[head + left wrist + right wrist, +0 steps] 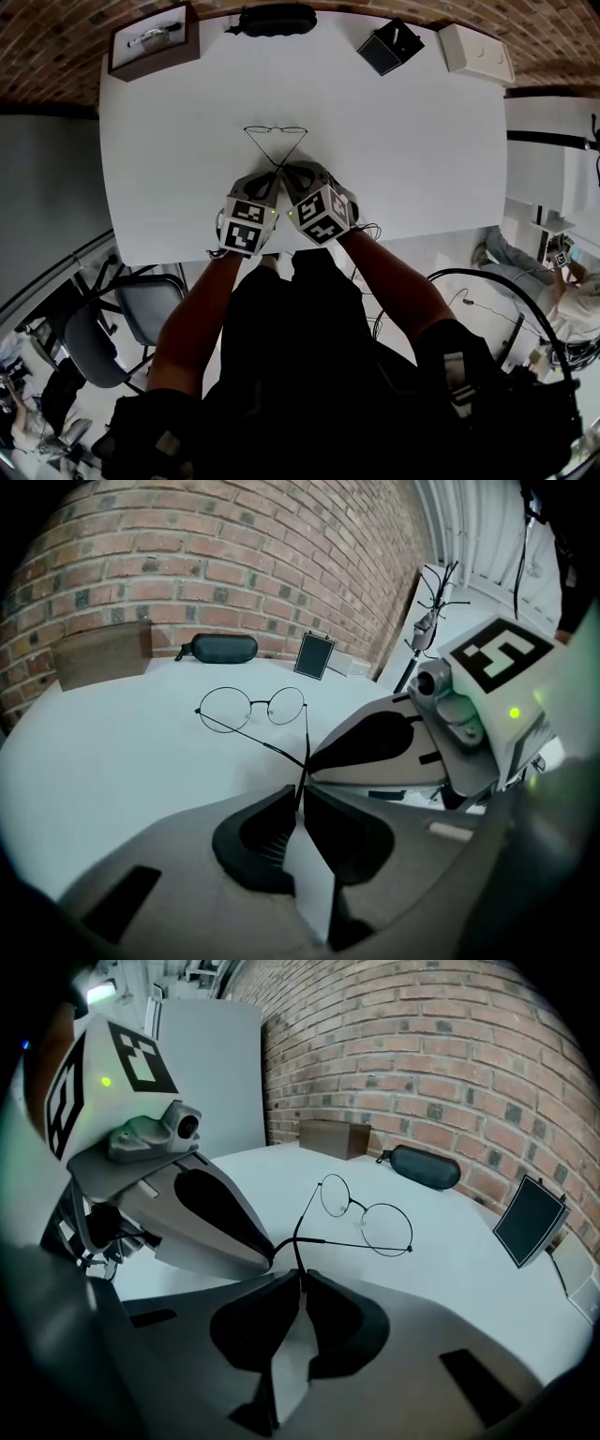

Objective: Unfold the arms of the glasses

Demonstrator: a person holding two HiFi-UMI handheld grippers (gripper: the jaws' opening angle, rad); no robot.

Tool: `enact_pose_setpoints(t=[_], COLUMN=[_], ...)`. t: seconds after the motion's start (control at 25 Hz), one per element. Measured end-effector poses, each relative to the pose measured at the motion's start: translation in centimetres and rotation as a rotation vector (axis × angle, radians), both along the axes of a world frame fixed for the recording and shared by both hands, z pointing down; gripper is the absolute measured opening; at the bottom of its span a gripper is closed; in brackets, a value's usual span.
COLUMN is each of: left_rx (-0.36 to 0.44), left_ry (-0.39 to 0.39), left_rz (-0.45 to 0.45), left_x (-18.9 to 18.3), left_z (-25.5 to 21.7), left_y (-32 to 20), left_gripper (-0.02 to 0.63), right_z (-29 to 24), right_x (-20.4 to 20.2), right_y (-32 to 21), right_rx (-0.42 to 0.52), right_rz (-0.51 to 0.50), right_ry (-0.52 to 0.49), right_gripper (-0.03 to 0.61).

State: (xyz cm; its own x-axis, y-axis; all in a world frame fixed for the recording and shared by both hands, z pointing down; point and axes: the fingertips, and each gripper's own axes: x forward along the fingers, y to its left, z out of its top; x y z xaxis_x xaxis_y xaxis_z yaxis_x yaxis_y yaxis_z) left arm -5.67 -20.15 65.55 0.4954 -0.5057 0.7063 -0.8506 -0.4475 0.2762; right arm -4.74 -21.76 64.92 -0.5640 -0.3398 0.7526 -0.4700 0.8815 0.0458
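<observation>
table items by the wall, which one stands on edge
The small black panel, propped upright between the glasses case and the white box; the others lie flat.

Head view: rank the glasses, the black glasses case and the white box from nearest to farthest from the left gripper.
1. glasses, just ahead, one arm pinched by the left gripper.
2. black glasses case, far edge, straight ahead.
3. white box, far right corner.
</observation>
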Motion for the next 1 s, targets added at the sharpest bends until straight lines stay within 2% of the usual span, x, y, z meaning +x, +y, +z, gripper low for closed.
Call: enact_pose_setpoints(t=[0.24, 0.4, 0.48, 0.56, 0.64, 0.72, 0.84, 1.0], left_rx=[0.001, 0.036, 0.051, 0.058, 0.063, 0.059, 0.037, 0.003], left_ry=[0.048, 0.089, 0.101, 0.115, 0.120, 0.132, 0.149, 0.128], left_rz=[-0.001, -0.066, -0.128, -0.189, -0.223, -0.247, -0.289, -0.306], left_x=[0.4, -0.6, -1.6, -2.4, -2.9, -2.9, -3.0, -3.1], left_z=[-0.2, -1.5, -2.3, -2.9, -3.4, -3.7, -3.7, -2.8], left_y=[0.4, 0.1, -0.5, -1.4, -2.4, -3.2, -4.0, -4.5], left_gripper=[0.036, 0.048, 0.048, 0.049, 0.060, 0.075, 0.095, 0.101], right_z=[0.3, -0.6, -1.5, -2.4, -3.3, -3.8, -3.5, -2.5], right_x=[0.3, 0.6, 1.1, 1.2, 0.9, 0.8, 0.9, 0.9], right_y=[0.6, 0.8, 0.4, -0.1, -0.6, -1.2, -1.7, -1.9], right_rx=[-0.023, -0.035, -0.050, -0.095, -0.145, -0.176, -0.215, -0.264], right_rz=[-0.001, 0.012, 0.070, 0.152, 0.233, 0.310, 0.382, 0.437], right_ry=[-0.006, -0.048, -0.091, -0.156, -0.226, -0.272, -0.283, -0.283], right_gripper=[0.024, 0.026, 0.032, 0.066, 0.102, 0.104, 0.106, 0.107])
